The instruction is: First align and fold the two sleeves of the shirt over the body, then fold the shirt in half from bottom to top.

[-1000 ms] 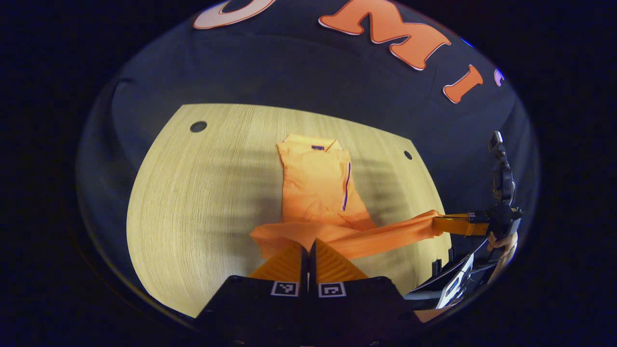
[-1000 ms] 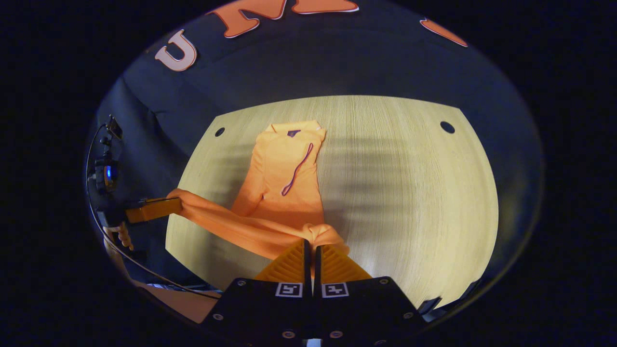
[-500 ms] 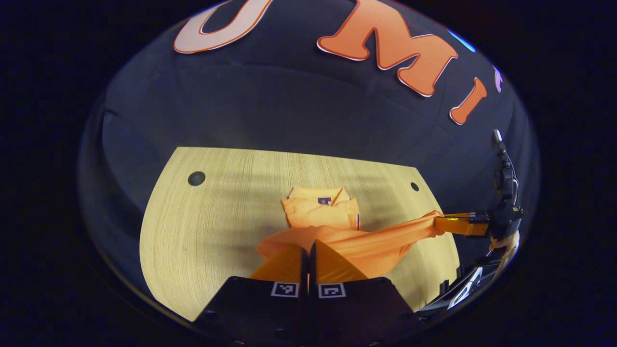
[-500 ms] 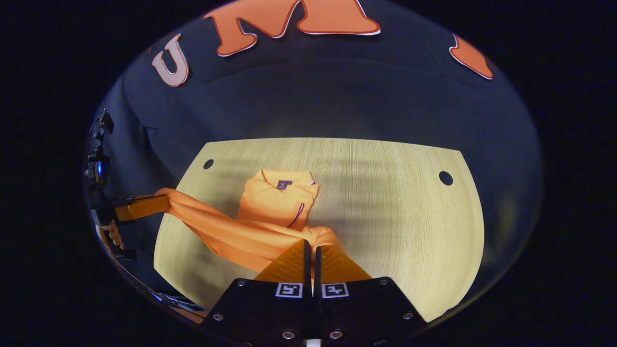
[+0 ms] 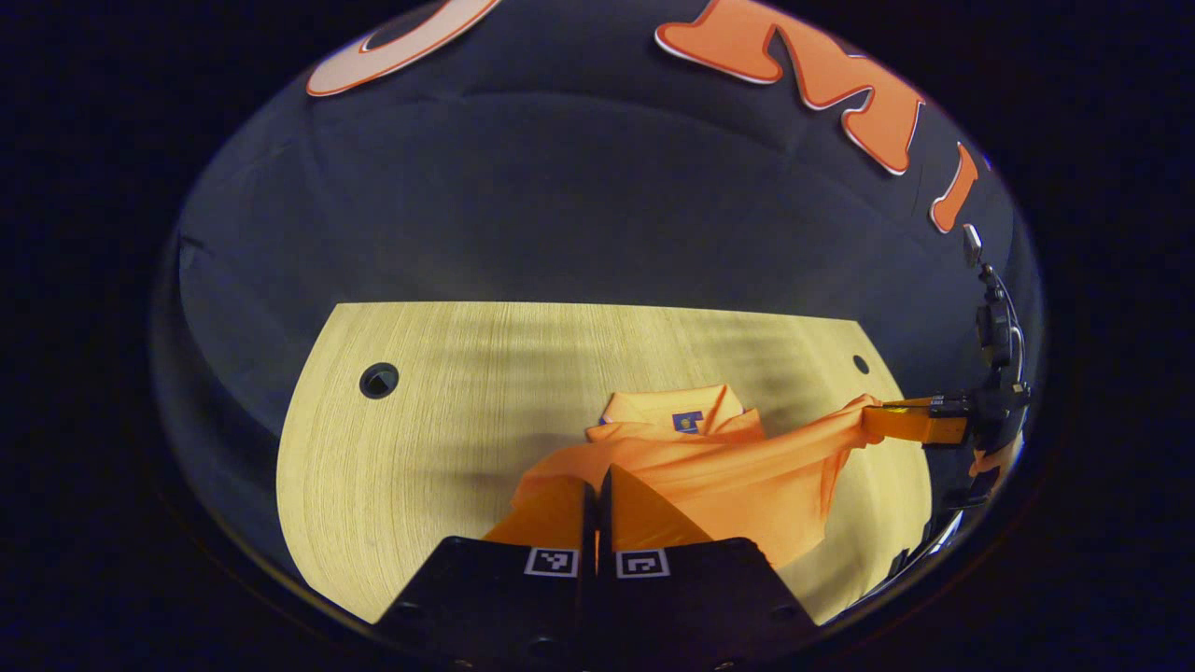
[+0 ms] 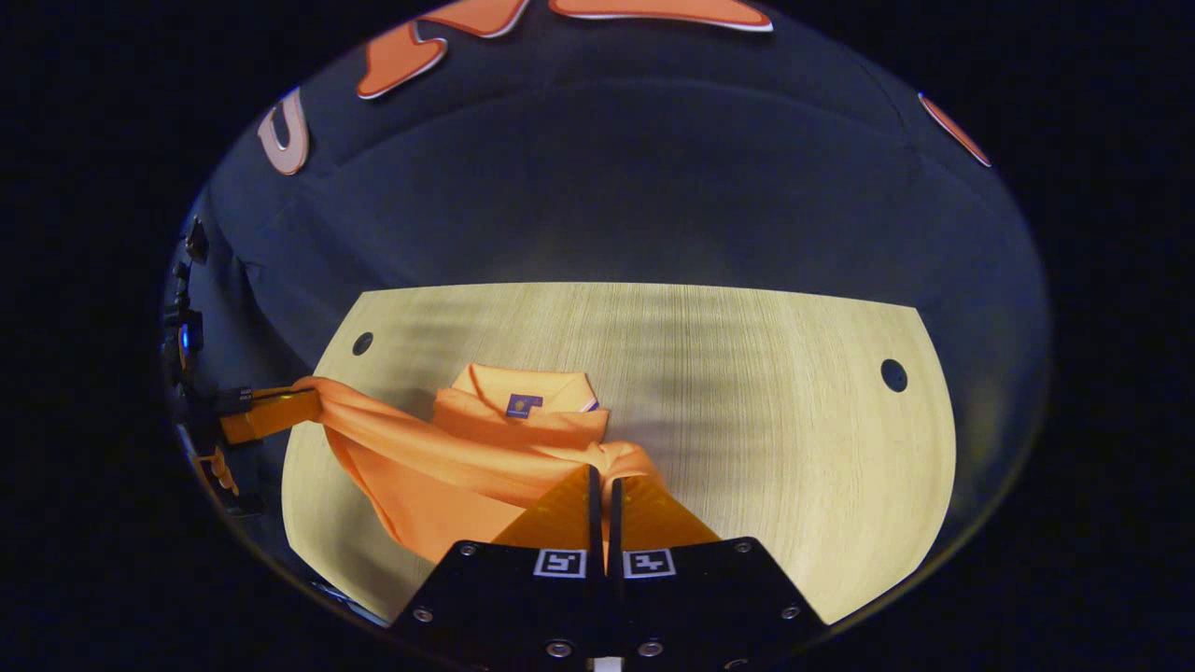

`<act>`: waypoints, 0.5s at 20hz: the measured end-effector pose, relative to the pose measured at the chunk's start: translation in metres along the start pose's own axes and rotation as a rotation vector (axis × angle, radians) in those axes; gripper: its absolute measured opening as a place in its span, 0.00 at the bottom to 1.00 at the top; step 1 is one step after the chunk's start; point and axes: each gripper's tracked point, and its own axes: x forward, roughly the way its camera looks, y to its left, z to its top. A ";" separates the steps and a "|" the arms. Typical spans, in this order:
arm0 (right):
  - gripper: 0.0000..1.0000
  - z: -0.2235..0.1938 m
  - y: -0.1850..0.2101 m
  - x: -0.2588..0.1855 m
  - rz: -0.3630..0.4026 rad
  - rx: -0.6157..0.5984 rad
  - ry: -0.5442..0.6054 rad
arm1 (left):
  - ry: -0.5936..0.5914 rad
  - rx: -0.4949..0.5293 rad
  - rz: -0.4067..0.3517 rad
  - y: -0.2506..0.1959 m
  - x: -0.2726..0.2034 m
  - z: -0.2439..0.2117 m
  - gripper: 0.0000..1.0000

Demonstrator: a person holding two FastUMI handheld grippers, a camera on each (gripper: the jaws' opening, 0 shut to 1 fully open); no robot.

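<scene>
Left gripper view: the shirt (image 5: 709, 467) lies on the wooden table (image 5: 420, 439), its collar (image 5: 677, 411) at the far end and just beyond the lifted cloth. The left gripper (image 5: 597, 490) is clenched on one bottom corner of the shirt, its fingers pressed together with fabric between them. The hem runs as a taut band from this gripper across to the right gripper (image 5: 882, 422), which is seen off to the side gripping the other corner. The band lies crosswise to the shirt's long axis, and the cloth below it hangs in a sag toward the table.

Right gripper view: the right gripper (image 6: 602, 490) is closed tight on its corner of the hem, cloth bunched at the fingertips. The left gripper (image 6: 280, 411) appears at the far side, holding the opposite corner. The collar (image 6: 527, 387) and its small label lie straight ahead, near the raised hem. Both grippers stand about equally close to the collar. In my judgement the bottom-to-top fold is well advanced, and the next move calls for carrying both corners forward together and laying the hem level at the collar.
</scene>
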 end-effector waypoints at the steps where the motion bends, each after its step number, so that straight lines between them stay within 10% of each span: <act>1: 0.00 -0.002 -0.003 0.011 -0.008 0.017 0.016 | 0.005 0.000 -0.012 0.000 0.013 0.000 0.00; 10: 0.07 -0.014 -0.026 0.082 -0.065 0.124 0.100 | 0.101 -0.014 0.071 0.018 0.085 -0.017 0.02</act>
